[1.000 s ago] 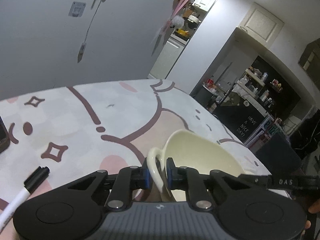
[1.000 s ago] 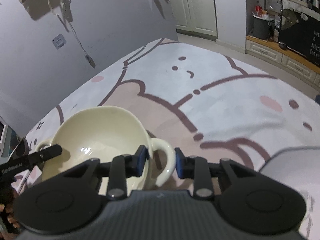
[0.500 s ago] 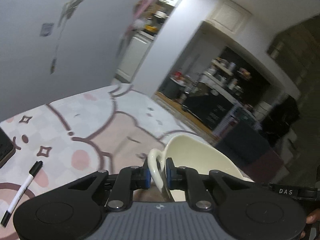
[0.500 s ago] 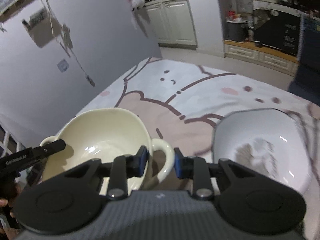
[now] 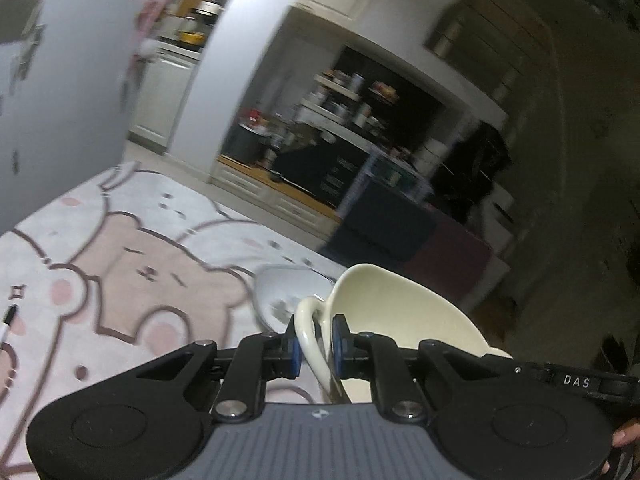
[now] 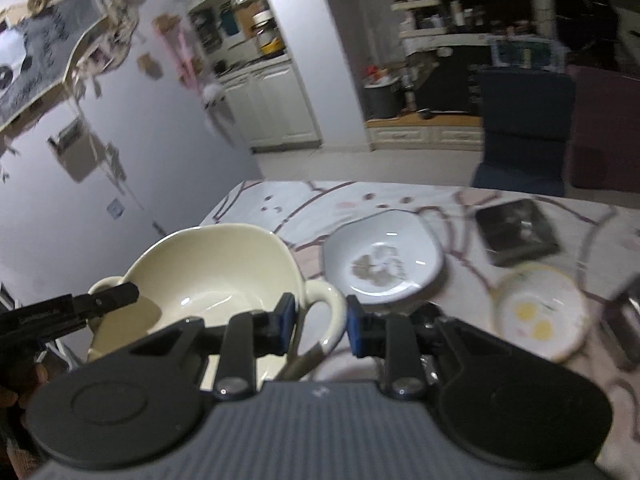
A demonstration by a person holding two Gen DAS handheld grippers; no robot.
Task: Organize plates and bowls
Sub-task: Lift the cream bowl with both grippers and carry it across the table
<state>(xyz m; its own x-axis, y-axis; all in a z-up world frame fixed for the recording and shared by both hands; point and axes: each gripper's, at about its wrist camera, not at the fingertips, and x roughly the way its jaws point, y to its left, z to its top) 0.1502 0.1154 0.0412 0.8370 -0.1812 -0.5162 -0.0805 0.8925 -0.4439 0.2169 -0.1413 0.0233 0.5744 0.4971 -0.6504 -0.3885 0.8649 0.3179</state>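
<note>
I have one cream bowl [image 6: 212, 276], glossy ceramic with a wavy rim and two loop handles, held up over the table [image 6: 460, 200] between my two tools. The left gripper [image 5: 314, 346] has its blue pads pressed on the thin left handle, clamped tight. The right gripper [image 6: 320, 326] straddles the thicker right handle; its pads stand off the loop on either side and the jaws are closing. The table wears a soft cloth printed with pink and brown cartoon shapes. Toward its right part I count three more dishes: one white bowl [image 6: 384, 258] with a squarish rounded rim and a grey-brown motif inside, one dark square plate [image 6: 516, 230] beyond it nearer the far edge, and one round pale plate [image 6: 540, 312] with yellow spots. A black-capped marker [image 5: 8, 322] lies at the left edge, cut off by the frame. Motion blur smears the kitchen behind, so its shelves stay unreadable, and my tools' housings hide the bowl's base.
</note>
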